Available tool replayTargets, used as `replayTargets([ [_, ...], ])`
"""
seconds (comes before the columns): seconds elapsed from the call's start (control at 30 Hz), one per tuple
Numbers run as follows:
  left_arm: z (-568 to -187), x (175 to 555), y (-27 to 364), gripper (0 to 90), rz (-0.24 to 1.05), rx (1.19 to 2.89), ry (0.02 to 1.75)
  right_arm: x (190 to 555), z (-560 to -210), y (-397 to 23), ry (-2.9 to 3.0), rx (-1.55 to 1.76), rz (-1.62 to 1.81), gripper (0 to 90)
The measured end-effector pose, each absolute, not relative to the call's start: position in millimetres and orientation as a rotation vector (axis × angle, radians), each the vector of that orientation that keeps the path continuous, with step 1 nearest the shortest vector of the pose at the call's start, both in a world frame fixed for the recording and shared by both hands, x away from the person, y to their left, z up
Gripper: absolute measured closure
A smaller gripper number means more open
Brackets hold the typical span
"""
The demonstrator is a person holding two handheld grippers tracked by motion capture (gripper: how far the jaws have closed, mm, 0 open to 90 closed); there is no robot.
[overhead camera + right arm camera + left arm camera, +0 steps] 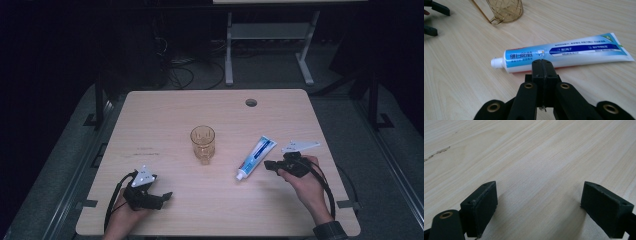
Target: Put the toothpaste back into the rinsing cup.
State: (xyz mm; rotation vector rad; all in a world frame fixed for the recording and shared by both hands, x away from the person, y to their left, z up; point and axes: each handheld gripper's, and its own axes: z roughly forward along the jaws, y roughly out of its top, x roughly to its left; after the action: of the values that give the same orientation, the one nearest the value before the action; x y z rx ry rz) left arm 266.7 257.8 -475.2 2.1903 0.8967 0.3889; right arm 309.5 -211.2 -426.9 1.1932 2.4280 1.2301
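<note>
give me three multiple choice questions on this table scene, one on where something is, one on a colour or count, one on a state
1. Where does the toothpaste tube lie relative to the amber glass cup in the high view?
A. to its right
B. to its left
C. inside it

2. What colour is the tube's cap?
A. red
B. white
C. black

3. How do the jaws of the right gripper stand?
A. wide open
C. closed around the cup
B. pressed shut with nothing between them

Answers:
1 A, the tube lies flat on the table right of the cup, apart from it.
2 B, the right gripper view shows a white cap at the tube's end.
3 B, the two jaws meet just short of the tube, while the left gripper is open.
</note>
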Motion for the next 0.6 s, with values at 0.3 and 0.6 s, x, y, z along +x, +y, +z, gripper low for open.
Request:
replayTargets([
  [0.3,-475.2,266.6,257.8,13.2,0.389,2.190,0.897,322.3,-427.1,-196.0,2.448,1.165,1.232,90.0],
  [0.6,-475.2,266.5,257.8,13.2,0.389,2.190,0.896,334.8,-431.1,-179.2,2.476,1.150,1.231,90.0],
])
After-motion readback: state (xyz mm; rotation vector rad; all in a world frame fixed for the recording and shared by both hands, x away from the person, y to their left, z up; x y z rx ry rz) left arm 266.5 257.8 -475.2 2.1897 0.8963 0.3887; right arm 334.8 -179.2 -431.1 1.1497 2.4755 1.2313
